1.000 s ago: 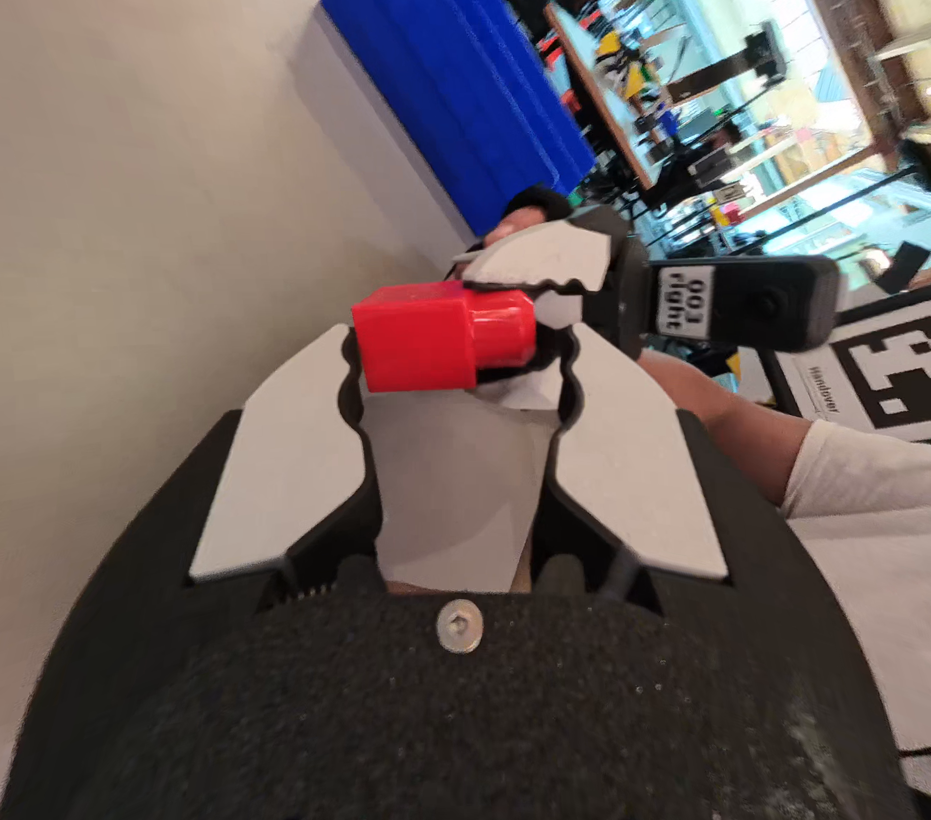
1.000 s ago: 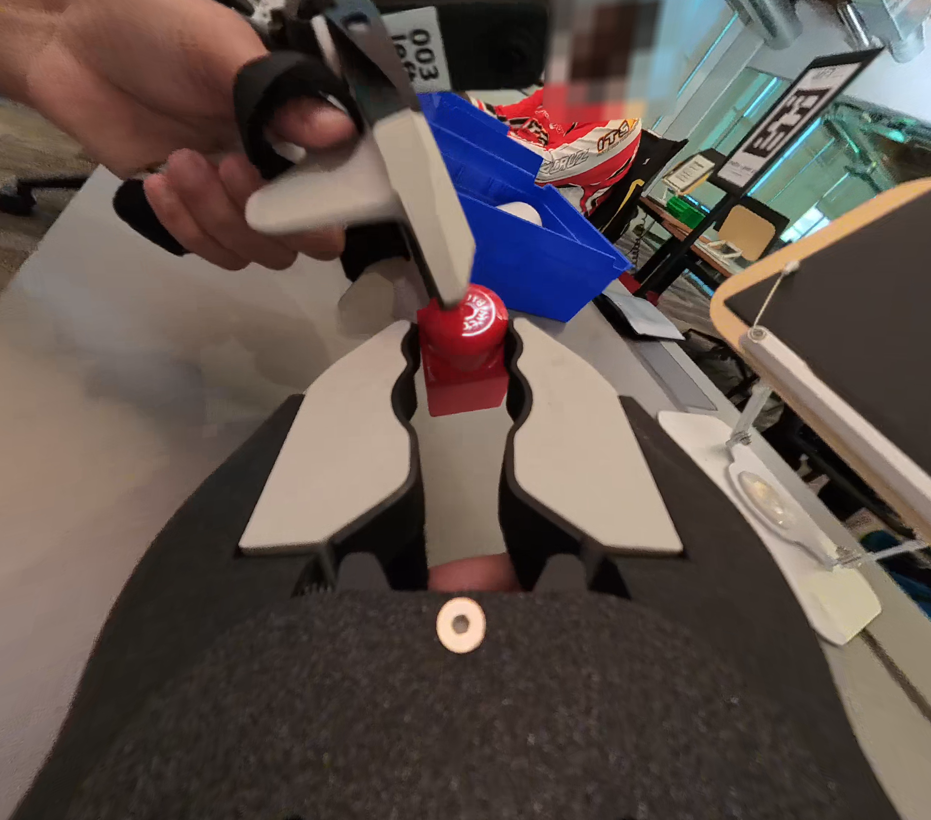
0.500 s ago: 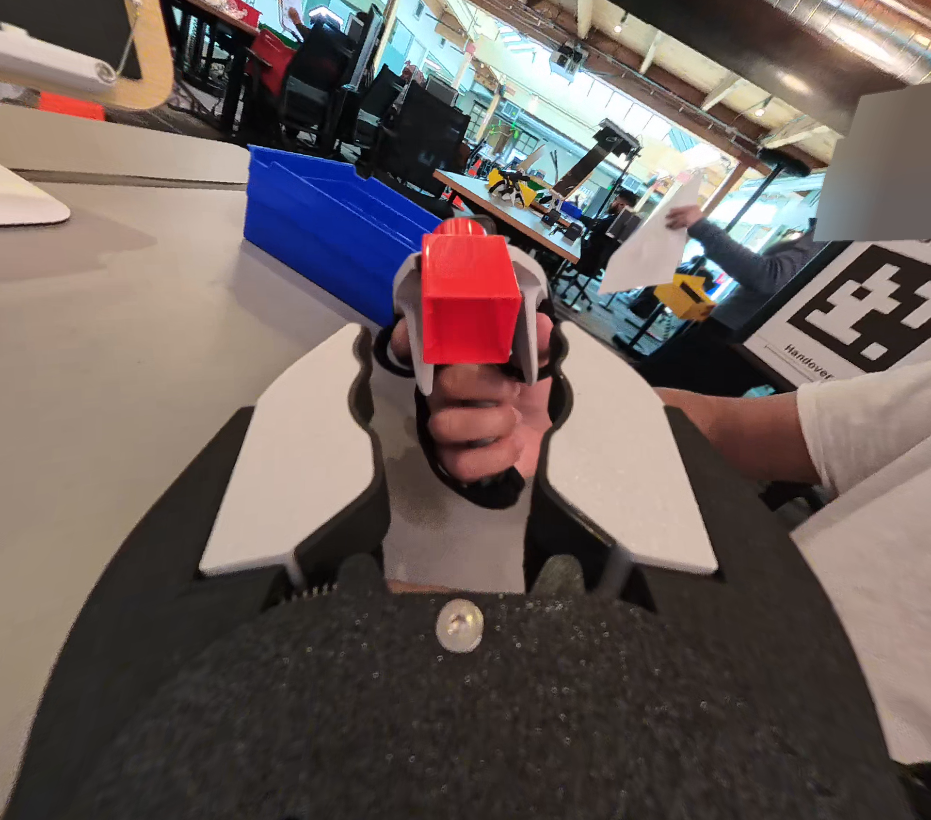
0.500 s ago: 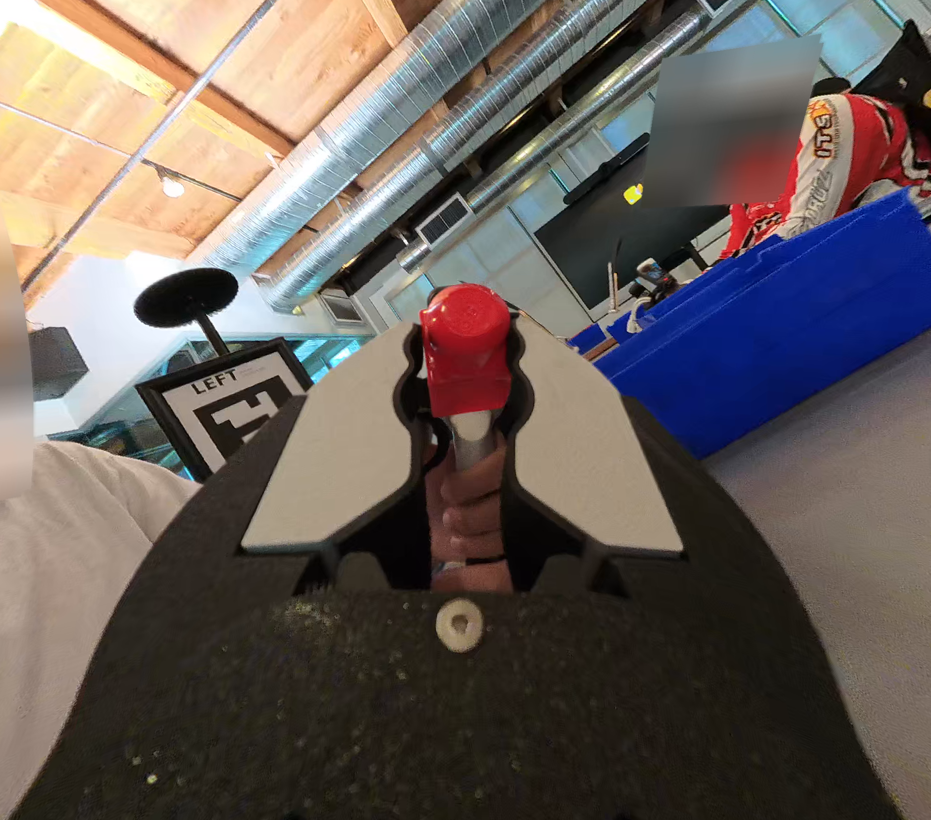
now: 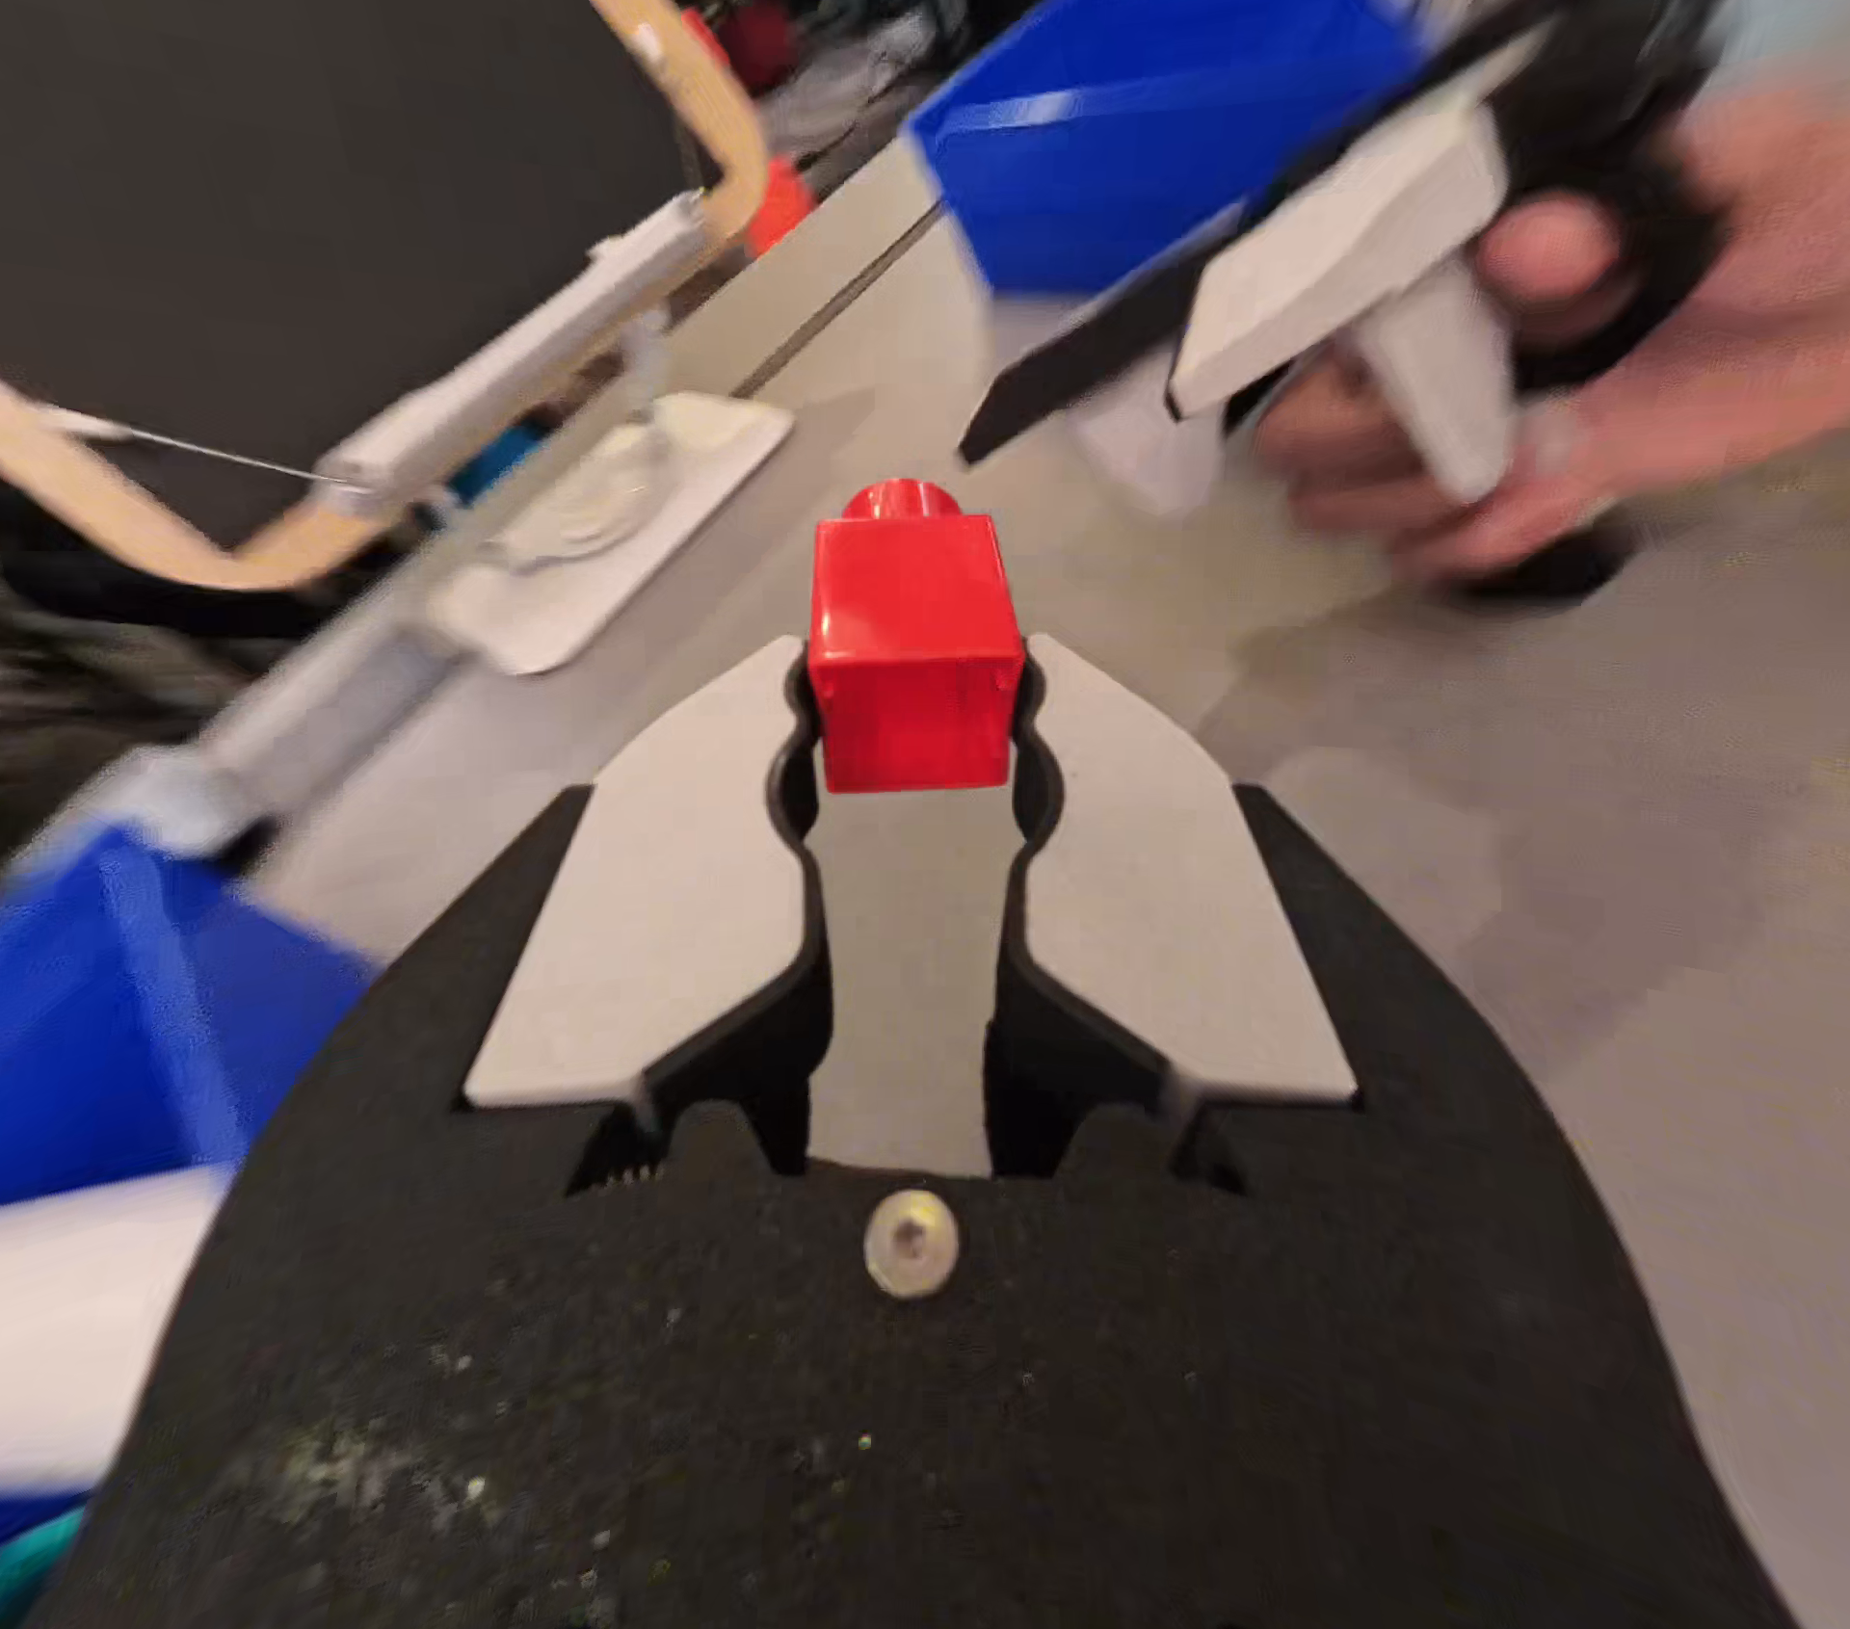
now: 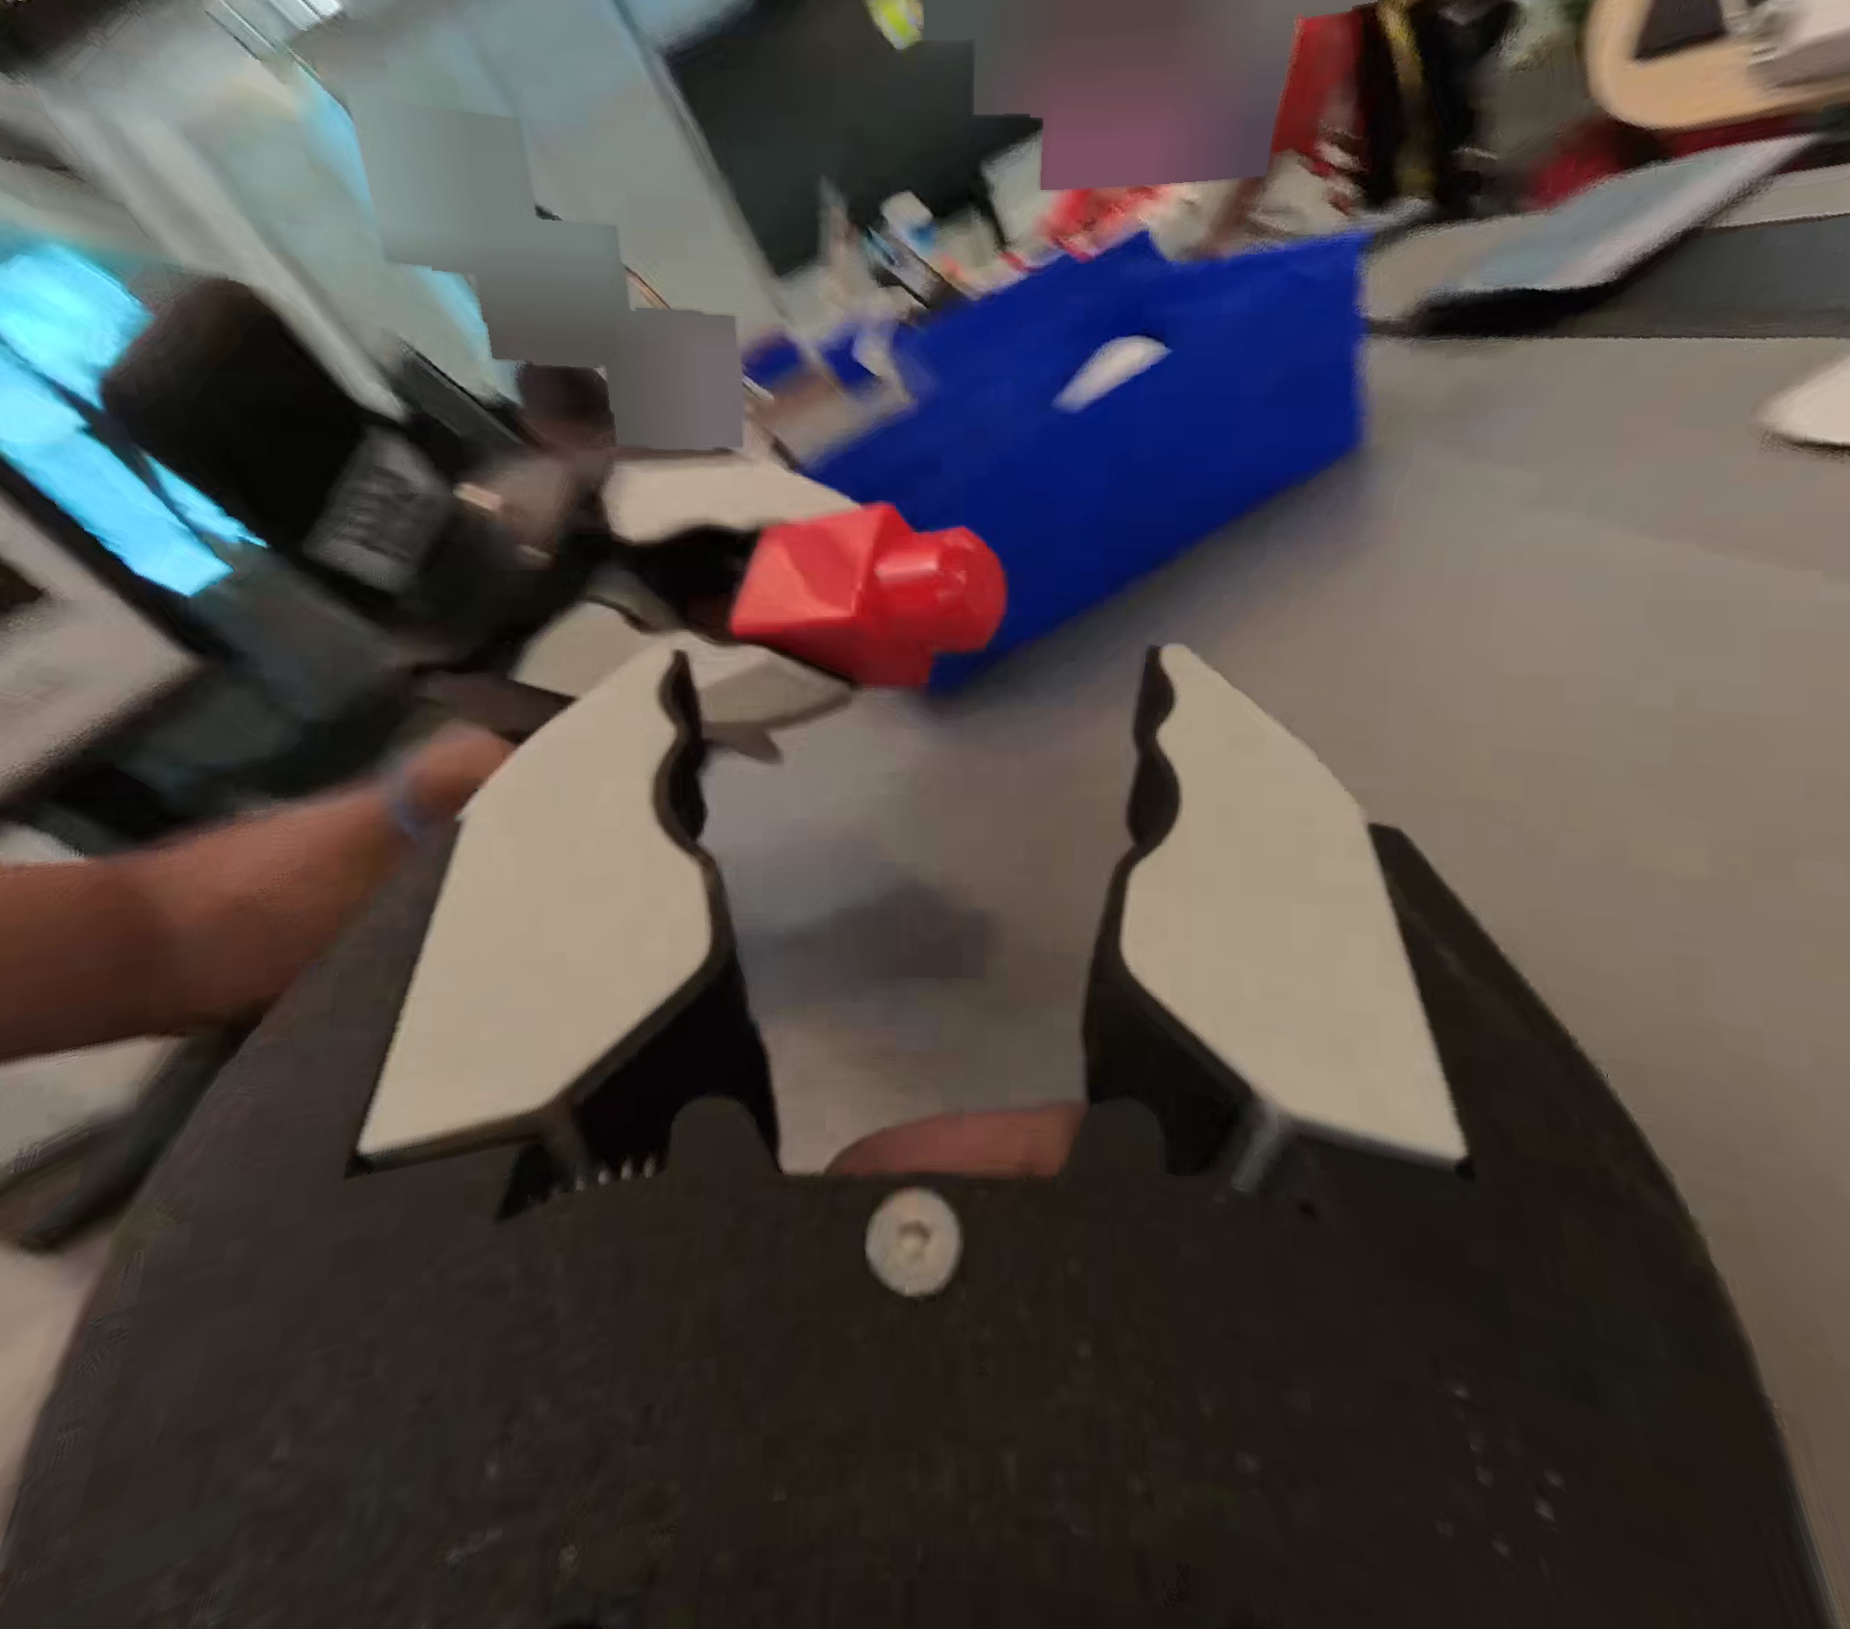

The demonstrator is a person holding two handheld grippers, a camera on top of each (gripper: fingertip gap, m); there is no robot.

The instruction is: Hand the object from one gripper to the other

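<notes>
Grey-fingered left gripper [image 5: 913, 685]: clamped on red block [image 5: 909, 660], round stud pointing away, above grey table [image 5: 1502, 880]. Right gripper [image 6: 913, 710]: fingers spread wide, empty, just beside the block. Blue bin [image 6: 1151, 460]: behind, toward the table's far edge.

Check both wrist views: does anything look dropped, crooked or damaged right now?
Nothing stands out. The red block sits squarely in the left gripper, stud pointing forward, undamaged. The right gripper is open, empty and apart from it.
</notes>
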